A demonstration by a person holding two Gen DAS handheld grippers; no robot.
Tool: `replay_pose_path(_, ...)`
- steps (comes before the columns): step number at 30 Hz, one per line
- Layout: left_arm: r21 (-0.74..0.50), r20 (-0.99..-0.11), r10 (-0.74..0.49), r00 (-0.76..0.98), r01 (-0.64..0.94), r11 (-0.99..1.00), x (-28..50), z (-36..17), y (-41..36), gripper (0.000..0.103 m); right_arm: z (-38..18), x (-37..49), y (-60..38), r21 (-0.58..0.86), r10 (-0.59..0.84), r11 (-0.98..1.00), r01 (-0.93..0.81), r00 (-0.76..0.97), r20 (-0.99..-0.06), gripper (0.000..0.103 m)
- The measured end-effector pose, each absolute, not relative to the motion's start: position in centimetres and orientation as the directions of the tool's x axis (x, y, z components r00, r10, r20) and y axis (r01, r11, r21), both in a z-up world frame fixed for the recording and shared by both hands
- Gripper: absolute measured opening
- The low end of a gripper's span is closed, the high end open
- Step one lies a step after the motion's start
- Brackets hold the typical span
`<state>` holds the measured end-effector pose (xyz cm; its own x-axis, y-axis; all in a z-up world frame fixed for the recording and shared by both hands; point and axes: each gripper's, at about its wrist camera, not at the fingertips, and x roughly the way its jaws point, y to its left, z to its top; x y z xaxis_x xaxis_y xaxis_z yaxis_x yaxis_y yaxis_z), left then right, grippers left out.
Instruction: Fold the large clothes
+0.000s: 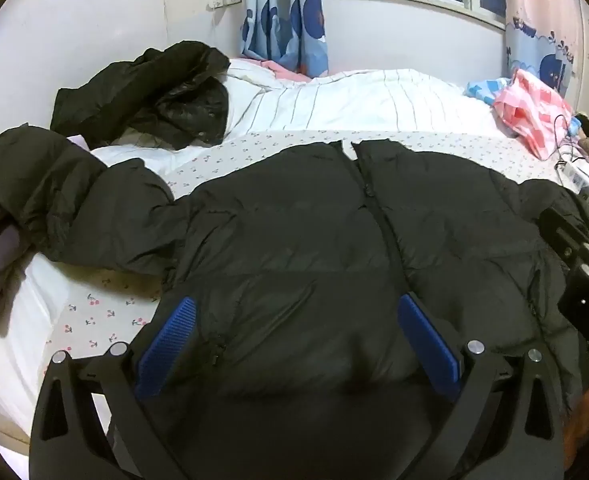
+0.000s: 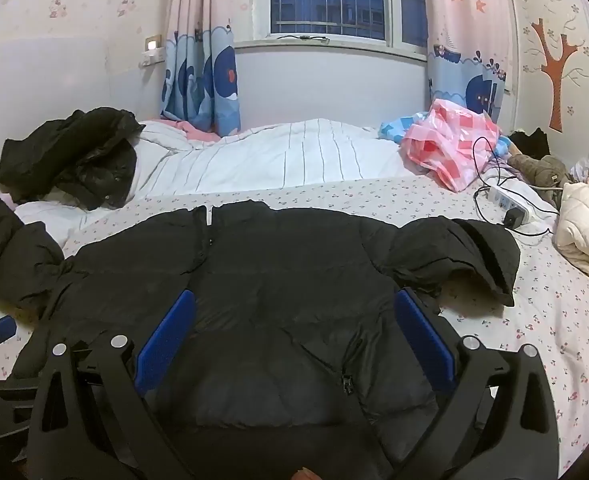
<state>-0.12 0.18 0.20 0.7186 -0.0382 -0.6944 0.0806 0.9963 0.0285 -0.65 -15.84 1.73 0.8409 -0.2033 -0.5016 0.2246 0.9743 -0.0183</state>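
A large black puffer jacket [image 1: 314, 232] [image 2: 278, 276] lies flat, front up and zipped, on the bed's cherry-print sheet [image 1: 90, 320] [image 2: 542, 320]. One sleeve [image 1: 54, 200] stretches to the left; the other sleeve [image 2: 462, 256] is bent inward at the right. My left gripper [image 1: 296, 308] hovers open over the jacket's lower left half, blue pads [image 1: 166, 344] wide apart. Over the lower right half my right gripper [image 2: 294, 302] is open too, nothing pressed between its pads [image 2: 426, 336]. The right gripper's body [image 1: 582, 276] shows at the left wrist view's right edge.
A second black jacket [image 1: 146, 96] [image 2: 70, 156] is crumpled at the back left on a striped white quilt [image 1: 334, 100] [image 2: 278, 156]. At the right lie a pink checked bag [image 2: 450, 144], a power strip with cables [image 2: 506, 200] and a cream padded garment [image 2: 586, 224]. Wall and window stand behind.
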Motion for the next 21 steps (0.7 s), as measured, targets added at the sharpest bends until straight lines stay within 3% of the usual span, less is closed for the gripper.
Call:
replay_pose_path(3, 0.005, -0.670, -0.077, 0.739, 0.108, 0.994, -0.4, 0.7, 0.5, 0.096, 1.7, -0.7, -16.0, -0.008, -0.199, 0.974, 0.225, 0.843, -0.501, 0.096)
replay_pose_path(6, 0.098, -0.664, -0.006, 0.748, 0.096, 0.991, -0.9, 0.6, -0.2, 0.096, 1.7, -0.6, -16.0, -0.011, -0.198, 0.975, 0.223, 0.842, -0.502, 0.096)
replay_pose_path(21, 0.005, -0.700, -0.037, 0.713, 0.056, 0.998, 0.2, 0.0, -1.1, 0.097, 1.6, -0.4, -15.9, -0.010, -0.197, 0.975, 0.223, 0.837, -0.511, 0.096)
